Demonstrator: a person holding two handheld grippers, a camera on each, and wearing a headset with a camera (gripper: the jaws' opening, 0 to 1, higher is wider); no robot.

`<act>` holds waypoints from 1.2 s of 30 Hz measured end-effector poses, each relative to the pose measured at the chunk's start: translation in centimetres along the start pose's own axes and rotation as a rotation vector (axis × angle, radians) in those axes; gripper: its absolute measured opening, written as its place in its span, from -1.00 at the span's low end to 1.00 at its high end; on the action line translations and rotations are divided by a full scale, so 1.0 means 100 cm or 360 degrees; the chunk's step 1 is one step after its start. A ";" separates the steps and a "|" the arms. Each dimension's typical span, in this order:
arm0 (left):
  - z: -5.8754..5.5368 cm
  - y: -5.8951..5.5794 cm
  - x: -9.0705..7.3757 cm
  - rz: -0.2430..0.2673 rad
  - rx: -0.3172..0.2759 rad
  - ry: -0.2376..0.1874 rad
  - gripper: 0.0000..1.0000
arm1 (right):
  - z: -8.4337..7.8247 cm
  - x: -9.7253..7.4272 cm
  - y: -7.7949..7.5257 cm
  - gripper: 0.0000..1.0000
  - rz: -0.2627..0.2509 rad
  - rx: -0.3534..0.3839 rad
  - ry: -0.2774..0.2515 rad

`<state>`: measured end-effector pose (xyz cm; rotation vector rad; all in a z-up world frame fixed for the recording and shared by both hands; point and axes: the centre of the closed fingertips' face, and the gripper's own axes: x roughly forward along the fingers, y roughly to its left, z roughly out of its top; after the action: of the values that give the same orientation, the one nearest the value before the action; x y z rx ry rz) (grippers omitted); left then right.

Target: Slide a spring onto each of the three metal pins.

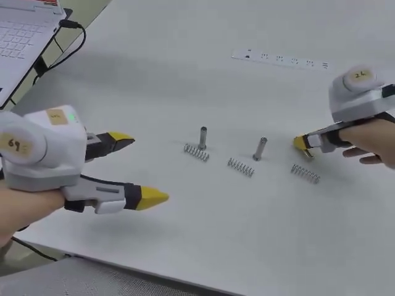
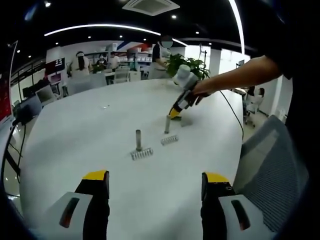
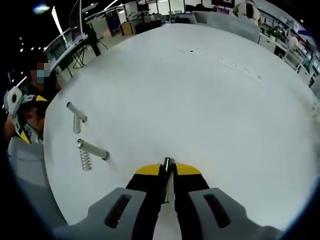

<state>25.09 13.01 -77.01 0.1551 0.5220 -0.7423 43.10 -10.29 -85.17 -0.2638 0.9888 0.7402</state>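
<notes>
Two metal pins stand upright on the white table, one [image 1: 203, 137] left of the other [image 1: 260, 148]. A spring lies in front of each pin [image 1: 196, 152] [image 1: 241, 167], and a third spring [image 1: 305, 174] lies further right. My right gripper [image 1: 302, 143] is down at the table just above that third spring. In the right gripper view it [image 3: 167, 169] is shut on a third metal pin [image 3: 168, 162]. My left gripper [image 1: 137, 169] hovers open and holding nothing at the left, well short of the pins [image 2: 138, 139] [image 2: 167, 124].
A laptop [image 1: 24, 31] with a black cable [image 1: 69, 26] sits at the table's far left corner. A white power strip [image 1: 281, 60] lies at the back. The table's near edge [image 1: 154, 271] runs below my left gripper. A chair [image 2: 272, 150] stands beside the table.
</notes>
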 end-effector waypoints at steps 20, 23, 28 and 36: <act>0.002 -0.005 0.003 -0.0015 0.0033 0.0021 0.41 | -0.007 -0.022 0.015 -0.90 0.0046 -0.0075 -0.0101; 0.003 -0.008 0.004 -0.0023 0.0046 0.0015 0.39 | -0.006 -0.026 0.016 -0.90 0.0040 -0.0083 -0.0128; 0.003 -0.008 0.004 -0.0026 0.0047 0.0022 0.39 | -0.006 -0.033 0.019 -0.90 0.0037 -0.0131 -0.0185; 0.004 -0.011 0.005 -0.0032 0.0048 0.0018 0.39 | -0.003 -0.041 0.021 -0.90 0.0027 -0.0132 -0.0283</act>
<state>24.77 11.79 -76.85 0.1822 0.5240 -0.7692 40.12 -10.75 -81.66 -0.2574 0.7935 0.8069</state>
